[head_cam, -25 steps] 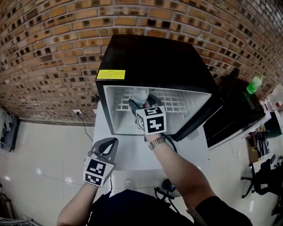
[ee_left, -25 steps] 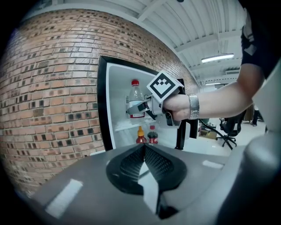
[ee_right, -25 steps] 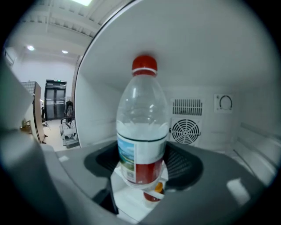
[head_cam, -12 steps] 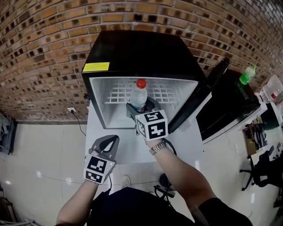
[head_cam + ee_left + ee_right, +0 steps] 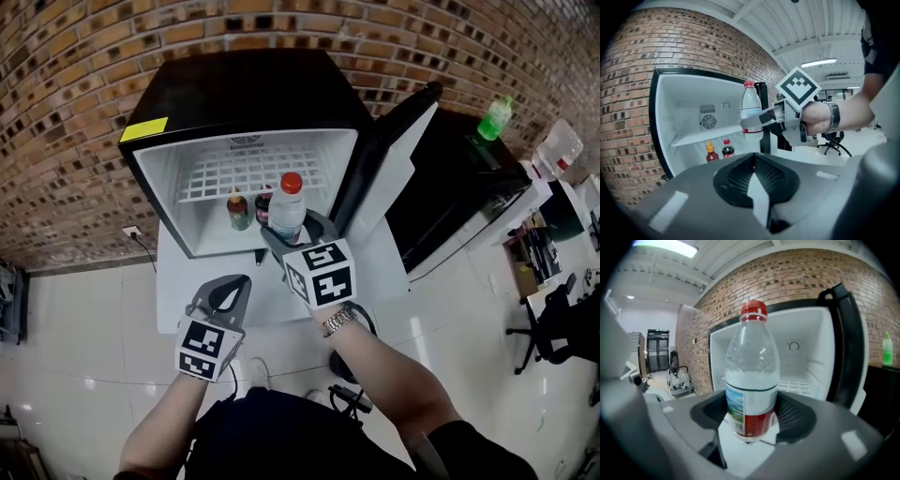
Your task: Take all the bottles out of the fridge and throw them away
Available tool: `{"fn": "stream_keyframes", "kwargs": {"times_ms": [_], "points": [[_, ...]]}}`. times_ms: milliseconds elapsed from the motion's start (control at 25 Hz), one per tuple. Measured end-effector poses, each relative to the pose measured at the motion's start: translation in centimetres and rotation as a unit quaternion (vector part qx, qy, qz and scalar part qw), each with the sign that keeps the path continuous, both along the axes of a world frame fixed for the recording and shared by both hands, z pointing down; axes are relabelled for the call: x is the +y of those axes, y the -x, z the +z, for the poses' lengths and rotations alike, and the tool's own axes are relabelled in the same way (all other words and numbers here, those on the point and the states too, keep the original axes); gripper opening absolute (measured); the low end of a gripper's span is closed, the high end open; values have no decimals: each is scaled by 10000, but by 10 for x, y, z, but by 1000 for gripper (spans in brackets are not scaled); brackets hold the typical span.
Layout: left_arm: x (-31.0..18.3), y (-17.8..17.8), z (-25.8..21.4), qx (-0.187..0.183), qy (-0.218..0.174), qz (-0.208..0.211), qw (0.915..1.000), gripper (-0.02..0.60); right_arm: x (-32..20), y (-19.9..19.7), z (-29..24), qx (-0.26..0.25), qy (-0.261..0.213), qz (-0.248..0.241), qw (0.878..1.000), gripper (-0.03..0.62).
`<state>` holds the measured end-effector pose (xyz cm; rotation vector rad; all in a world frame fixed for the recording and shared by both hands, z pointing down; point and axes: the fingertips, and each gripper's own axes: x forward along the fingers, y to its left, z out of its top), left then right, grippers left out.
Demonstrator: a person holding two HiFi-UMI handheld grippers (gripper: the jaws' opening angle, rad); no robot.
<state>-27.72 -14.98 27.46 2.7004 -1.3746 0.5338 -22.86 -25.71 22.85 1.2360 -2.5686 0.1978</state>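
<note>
The black mini fridge (image 5: 246,92) stands open, its door (image 5: 395,142) swung to the right. My right gripper (image 5: 294,234) is shut on a clear water bottle (image 5: 286,208) with a red cap, held upright just outside the fridge's front. In the right gripper view the water bottle (image 5: 752,377) fills the centre between the jaws. Low inside the fridge stand an orange-capped bottle (image 5: 238,210) and a dark cola bottle (image 5: 262,205). My left gripper (image 5: 228,293) hangs shut and empty below the fridge, left of the right one.
A green bottle (image 5: 494,117) and a clear container (image 5: 557,149) stand on the black cabinet (image 5: 459,187) right of the door. A brick wall (image 5: 75,112) is behind the fridge, with a socket (image 5: 131,232) low on it. An office chair (image 5: 561,330) stands at the far right.
My right gripper has drawn the water bottle out of the fridge toward me. The view has shifted, so the two small bottles inside now show. The left gripper has hardly moved.
</note>
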Motion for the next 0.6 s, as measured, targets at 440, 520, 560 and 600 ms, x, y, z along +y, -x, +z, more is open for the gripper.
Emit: {"fn": "stream_keyframes", "kwargs": {"times_ms": [440, 520, 560, 600], "points": [[35, -112, 1, 9, 32, 512, 9987, 3, 77, -123, 35, 62, 312, 417, 9986, 300], [45, -133, 6, 0, 70, 630, 9980, 3, 94, -144, 46, 72, 396, 509, 9979, 299], [51, -144, 9, -6, 99, 692, 9976, 3, 103, -154, 51, 72, 442, 555, 9974, 299], [56, -154, 13, -7, 135, 751, 9971, 3, 111, -165, 57, 71, 492, 602, 9970, 299]]}}
